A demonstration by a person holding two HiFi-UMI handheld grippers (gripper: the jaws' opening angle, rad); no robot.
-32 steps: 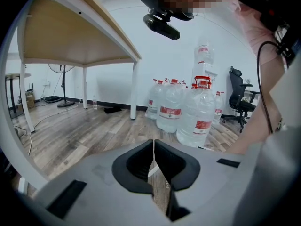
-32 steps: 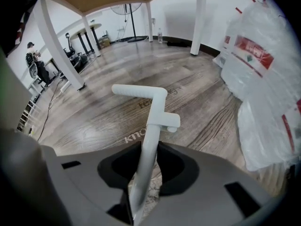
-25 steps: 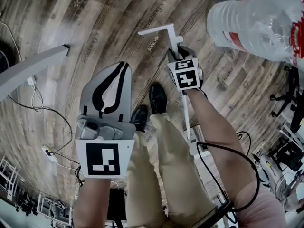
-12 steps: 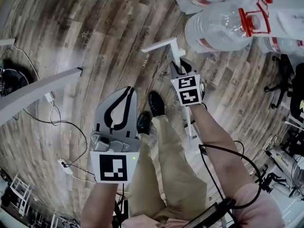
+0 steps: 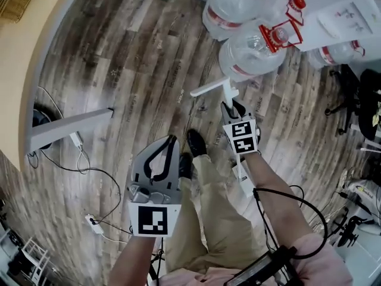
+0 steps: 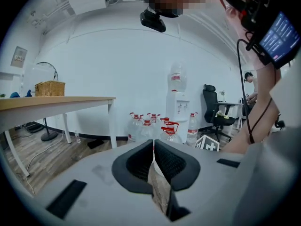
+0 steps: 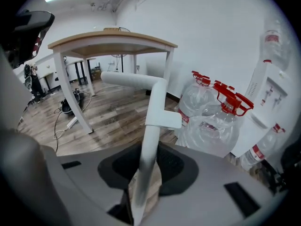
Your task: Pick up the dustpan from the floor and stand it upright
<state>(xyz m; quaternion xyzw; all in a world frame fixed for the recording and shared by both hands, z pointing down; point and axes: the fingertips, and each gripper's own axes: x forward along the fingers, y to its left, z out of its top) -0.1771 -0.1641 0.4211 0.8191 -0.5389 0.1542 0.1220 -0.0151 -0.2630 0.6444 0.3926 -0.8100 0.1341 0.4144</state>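
Dustpan: its long white handle (image 7: 149, 126) is clamped in your right claw (image 7: 150, 154). The pole passes up between the two pads, and the bent top piece sticks out sideways above them.
Position of the dustpan: it is in front of your right leg, over the wooden floor (image 5: 137, 58). In the right gripper view the pole stands almost upright, with a small lean. The lower part runs down beside your forearm. The pan end is mostly hidden, so I cannot tell if it touches the floor.
Right claw: closed on the handle, a little below the bent top.
Left claw (image 6: 153, 147): the pads are pressed together with nothing between them. It hangs free above your left leg, well apart from the dustpan.
Surroundings: several big water bottles (image 5: 250, 52) with red caps lie near, just beyond the top of the handle. A desk (image 7: 113, 40) stands further to your left, with cables on the floor beside its leg.
Step in hand: I judge that the lifting is done and you are now at the standing-up part.
Next move: it calls for bringing the pole fully vertical and lowering it until the pan rests flat on the floor. Loosen the right claw only when the dustpan balances alone. Keep the top piece away from the bottles.
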